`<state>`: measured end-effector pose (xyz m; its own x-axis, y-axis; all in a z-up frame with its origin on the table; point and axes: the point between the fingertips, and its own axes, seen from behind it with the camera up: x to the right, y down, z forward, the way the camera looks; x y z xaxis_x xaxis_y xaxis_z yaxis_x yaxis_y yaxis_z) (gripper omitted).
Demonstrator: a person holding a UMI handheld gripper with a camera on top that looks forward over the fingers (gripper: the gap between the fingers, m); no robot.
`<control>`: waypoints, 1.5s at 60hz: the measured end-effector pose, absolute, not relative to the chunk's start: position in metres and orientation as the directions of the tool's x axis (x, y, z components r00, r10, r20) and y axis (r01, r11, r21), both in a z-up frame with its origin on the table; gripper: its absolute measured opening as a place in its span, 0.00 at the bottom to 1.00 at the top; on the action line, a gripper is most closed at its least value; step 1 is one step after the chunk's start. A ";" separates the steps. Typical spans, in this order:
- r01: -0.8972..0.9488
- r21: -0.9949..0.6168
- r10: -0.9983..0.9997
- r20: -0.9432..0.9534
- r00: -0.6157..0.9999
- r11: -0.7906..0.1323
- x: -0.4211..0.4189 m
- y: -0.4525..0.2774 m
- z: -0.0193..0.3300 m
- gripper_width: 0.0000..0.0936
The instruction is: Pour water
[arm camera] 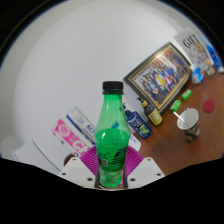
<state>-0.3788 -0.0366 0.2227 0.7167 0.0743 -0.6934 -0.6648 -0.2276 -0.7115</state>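
Observation:
A green plastic bottle [112, 130] with a black cap stands upright between my fingers. The magenta pads [88, 159] press against both of its sides at label height. My gripper [112, 164] is shut on the bottle and holds it above a wooden table [205, 125]. A paper cup [189, 122] with a white straw stands on the table beyond the fingers, to the right of the bottle.
A framed picture [160, 75] leans against the white wall at the back. Flat printed boxes [85, 128] lie behind the bottle to the left. A blue and yellow packet [138, 122], green items [181, 100] and a dark round object [209, 103] sit near the cup.

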 end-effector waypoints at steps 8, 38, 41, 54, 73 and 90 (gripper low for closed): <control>-0.927 -0.295 0.028 -0.955 0.296 -0.232 -0.336 -0.001 0.237 0.33; -0.826 0.522 -0.080 -0.852 -0.518 -0.213 -0.273 0.049 0.188 0.33; -0.831 0.510 -0.087 -0.859 -0.504 -0.222 -0.274 0.048 0.189 0.33; -0.897 0.327 -0.081 -0.945 -0.318 -0.297 -0.276 0.044 0.214 0.33; -0.772 -0.606 0.105 -0.795 0.598 -0.191 -0.160 0.045 0.299 0.33; -0.140 -0.980 -0.023 -0.138 0.990 -0.140 -0.023 0.046 0.242 0.33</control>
